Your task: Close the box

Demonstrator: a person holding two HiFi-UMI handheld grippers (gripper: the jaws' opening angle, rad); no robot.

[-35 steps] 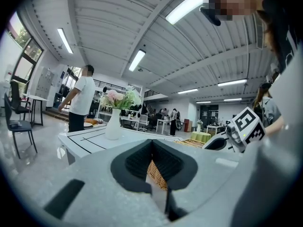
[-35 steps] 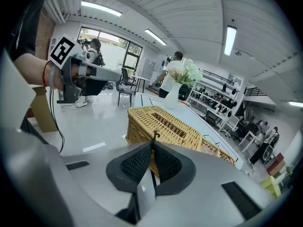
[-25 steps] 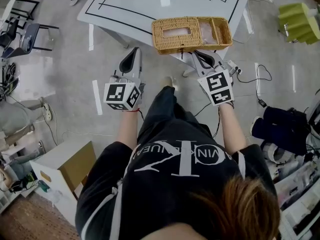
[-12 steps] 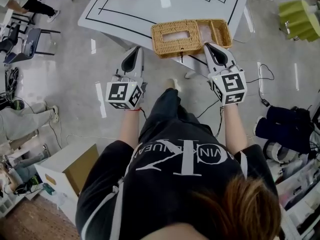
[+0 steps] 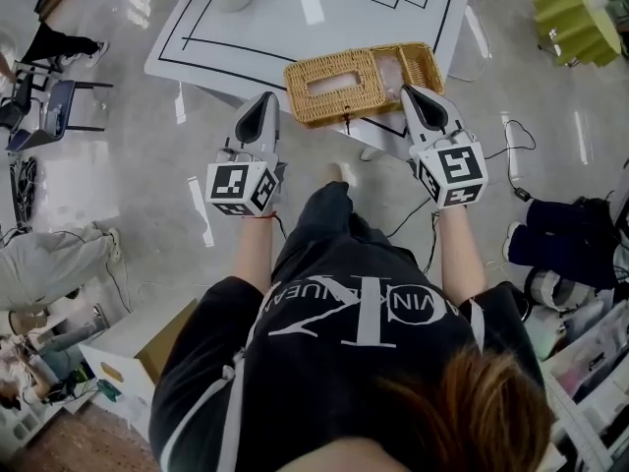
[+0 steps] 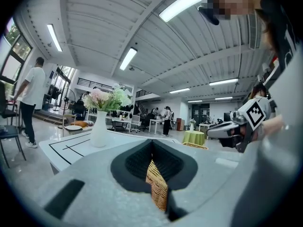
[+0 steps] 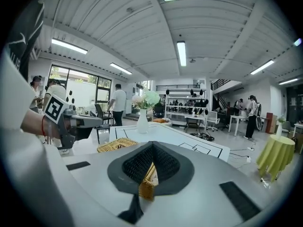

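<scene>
A wicker box [image 5: 359,82] lies at the near edge of the white table [image 5: 246,18]. Its left half has an oblong slot in the top. Its right half [image 5: 411,65] is open and shows a pale lining. My right gripper [image 5: 409,92] is shut with nothing in it, its tip at the box's front right corner. My left gripper [image 5: 265,102] is shut too and hangs off the table to the left of the box. Wicker [image 6: 157,186] shows just beyond the closed left gripper [image 6: 152,143], and a strip of it [image 7: 147,181] beyond the closed right gripper [image 7: 152,148].
A white vase of flowers [image 6: 99,126] stands at the table's far end. Black lines mark the tabletop. Around it are a yellow-green draped table [image 5: 575,23], chairs [image 5: 49,101], floor cables [image 5: 506,155], dark bags [image 5: 560,244], a white cabinet [image 5: 138,357] and people at the left.
My right gripper has moved forward from below the table edge to the box's front right corner. The left gripper has hardly moved. The head view has shifted slightly.
</scene>
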